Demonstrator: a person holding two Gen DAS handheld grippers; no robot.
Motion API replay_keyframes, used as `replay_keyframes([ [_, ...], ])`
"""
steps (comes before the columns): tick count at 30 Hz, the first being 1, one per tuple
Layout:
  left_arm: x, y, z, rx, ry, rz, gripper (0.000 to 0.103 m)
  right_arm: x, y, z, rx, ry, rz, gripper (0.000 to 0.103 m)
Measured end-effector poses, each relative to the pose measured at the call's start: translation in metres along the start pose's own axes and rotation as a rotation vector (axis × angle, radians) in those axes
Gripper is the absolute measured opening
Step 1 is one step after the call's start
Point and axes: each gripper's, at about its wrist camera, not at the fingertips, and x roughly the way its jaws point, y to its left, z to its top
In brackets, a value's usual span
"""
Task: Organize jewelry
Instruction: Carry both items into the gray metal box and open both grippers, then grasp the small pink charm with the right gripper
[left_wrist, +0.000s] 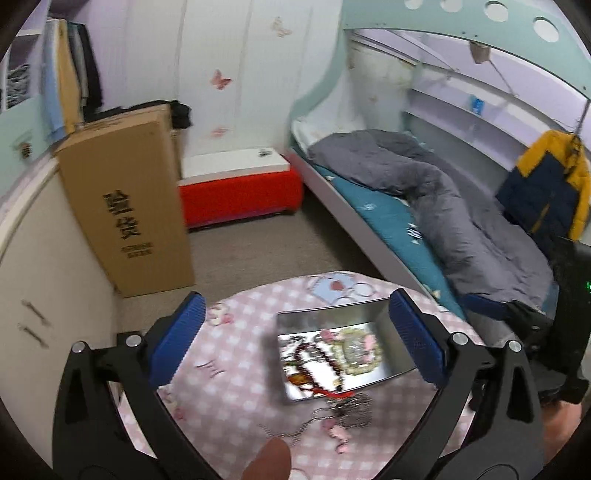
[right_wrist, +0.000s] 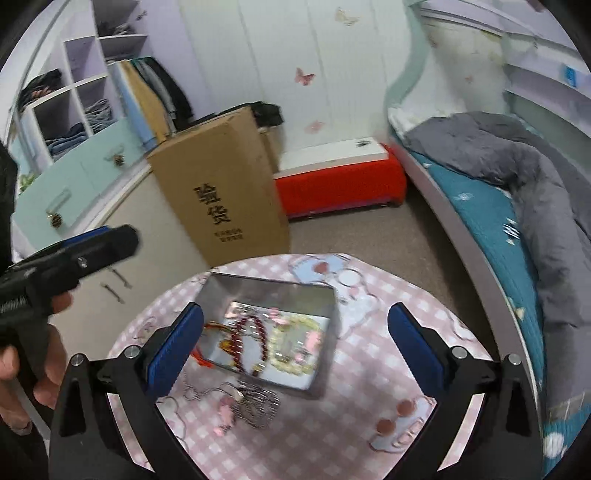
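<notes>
An open metal tin (left_wrist: 391, 339) (right_wrist: 273, 295) stands on a round table with a pink checked cloth (left_wrist: 229, 391) (right_wrist: 351, 406). Inside lie a dark red bead bracelet (left_wrist: 314, 363) (right_wrist: 255, 339) and a pale bead bracelet (left_wrist: 360, 349) (right_wrist: 291, 347). A silver chain with pink charms (left_wrist: 347, 411) (right_wrist: 251, 404) lies on the cloth just in front of the tin. My left gripper (left_wrist: 295, 339) is open and empty above the tin; it also shows in the right wrist view (right_wrist: 110, 238) at the left. My right gripper (right_wrist: 295, 339) is open and empty above the tin.
A tall cardboard box (left_wrist: 125, 199) (right_wrist: 221, 184) stands on the floor beyond the table. A red storage bench (left_wrist: 240, 192) (right_wrist: 340, 184) sits by the wall. A bed with a grey duvet (left_wrist: 443, 206) (right_wrist: 535, 192) runs along the right.
</notes>
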Motion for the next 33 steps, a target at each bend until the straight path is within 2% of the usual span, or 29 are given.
replay_keyframes([
  [6,-0.028,0.014,-0.028,0.005,-0.041,0.098,0.097,-0.019,-0.003,-0.013,0.018,-0.031,-0.027,0.096],
  [10,-0.041,0.021,-0.047,0.006,-0.045,0.132,0.097,-0.037,0.001,-0.022,0.026,-0.061,-0.037,0.096],
  [21,-0.053,0.045,-0.12,-0.072,0.021,0.096,0.097,-0.071,0.0,-0.059,0.047,-0.071,-0.041,0.096],
  [23,-0.053,0.046,-0.129,-0.075,0.034,0.095,0.097,-0.066,0.004,-0.07,0.044,-0.051,-0.049,0.096],
  [27,-0.053,0.043,-0.145,-0.074,0.05,0.093,0.097,-0.039,0.02,-0.096,0.015,0.046,-0.033,0.096],
  [33,-0.048,0.041,-0.167,-0.072,0.09,0.111,0.097,0.011,0.056,-0.121,-0.034,0.138,0.038,0.094],
])
